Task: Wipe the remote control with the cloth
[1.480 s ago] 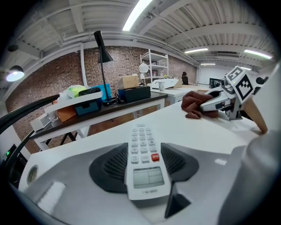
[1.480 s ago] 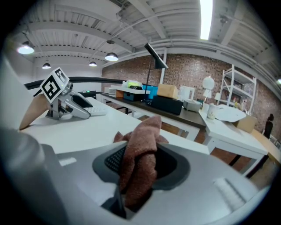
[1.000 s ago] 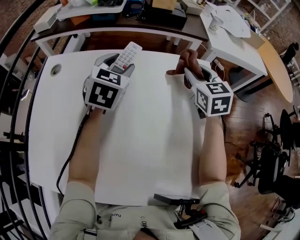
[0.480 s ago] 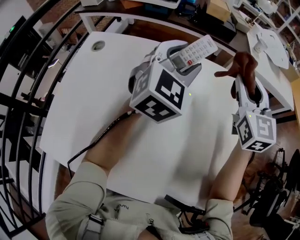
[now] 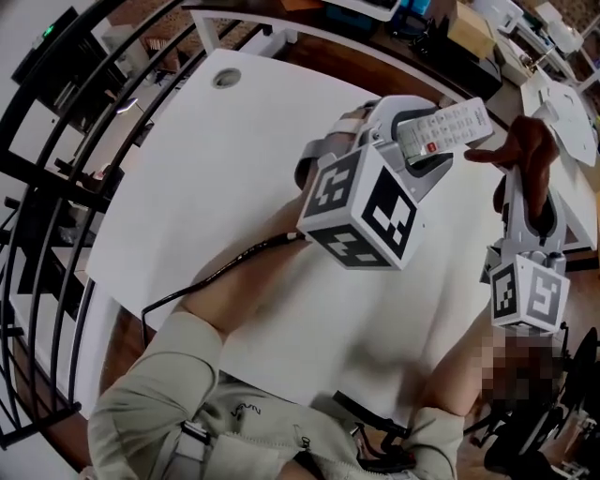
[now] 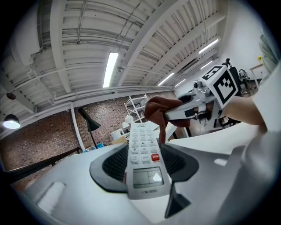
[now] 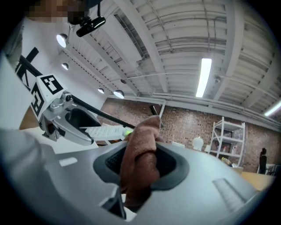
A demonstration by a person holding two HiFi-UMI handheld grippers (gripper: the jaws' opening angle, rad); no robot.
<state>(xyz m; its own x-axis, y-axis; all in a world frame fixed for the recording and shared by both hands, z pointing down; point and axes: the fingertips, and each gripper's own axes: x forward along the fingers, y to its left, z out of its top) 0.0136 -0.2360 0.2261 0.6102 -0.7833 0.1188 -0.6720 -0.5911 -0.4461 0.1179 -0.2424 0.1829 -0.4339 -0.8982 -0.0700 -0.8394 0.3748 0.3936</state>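
My left gripper is shut on the white remote control, held in the air above the white table. The remote lies between the jaws with its screen near me and a red button showing. My right gripper is shut on the brown cloth, bunched up between its jaws. The cloth's tip meets the far end of the remote. In the left gripper view the cloth sits just past the remote's end, in front of the right gripper.
A black cable runs from the left gripper across the table to its front edge. A grommet hole lies at the table's far left corner. A cluttered desk and another white table stand behind. Black railing borders the left.
Both grippers have risen off the table with the remote and cloth and tilted up toward level. They have drawn together until the cloth reaches the remote's far end. The head view has swung.
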